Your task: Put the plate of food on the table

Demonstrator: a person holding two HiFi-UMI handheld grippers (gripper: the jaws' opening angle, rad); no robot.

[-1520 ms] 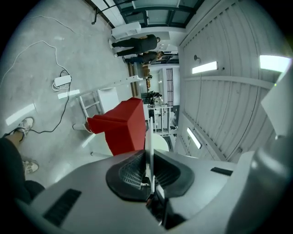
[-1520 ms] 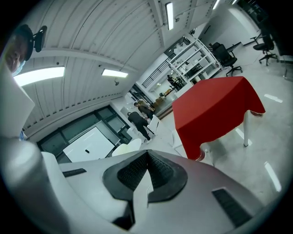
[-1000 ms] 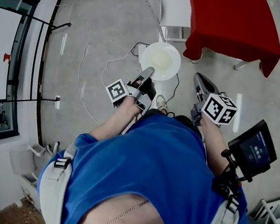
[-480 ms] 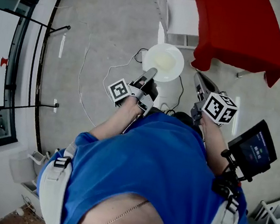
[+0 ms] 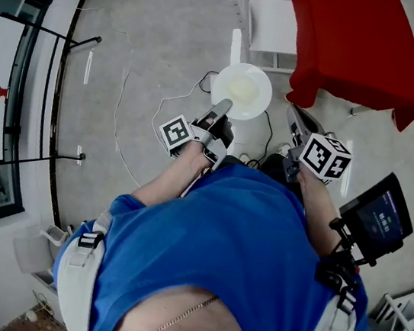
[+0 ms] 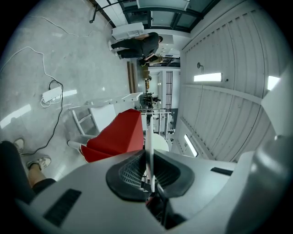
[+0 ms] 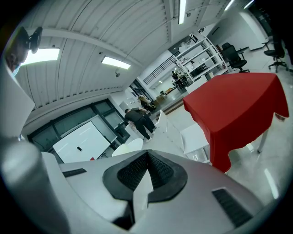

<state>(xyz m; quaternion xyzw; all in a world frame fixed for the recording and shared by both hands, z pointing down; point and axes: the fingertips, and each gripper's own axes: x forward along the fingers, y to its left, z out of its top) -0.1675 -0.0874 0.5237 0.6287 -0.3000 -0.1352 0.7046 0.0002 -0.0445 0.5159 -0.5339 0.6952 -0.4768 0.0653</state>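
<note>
While edge-on, tight between left gripper's (image 5: pixel 225 107) ribbed pads (image 6: pixel 130 171), thin round white plate (image 5: pixel 241 90) — right gripper's (image 5: pixel 293 115) jaws together

We see our right gripper (image 7: pixel 147 156) with its jaws together and nothing between them. Past it stands the red table (image 7: pixel 233 109), a white chair (image 7: pixel 196 136) just beside it, and the plate (image 7: pixel 129 147) at left.

I'm working in an open lab-style office hall: polished grey floor (image 5: pixel 165 31), whiteboard (image 7: pixel 80 139), storage racks (image 7: pixel 201 55), swivel chairs (image 7: pixel 231 50), ceiling strip lights (image 7: pixel 114 62).
</note>
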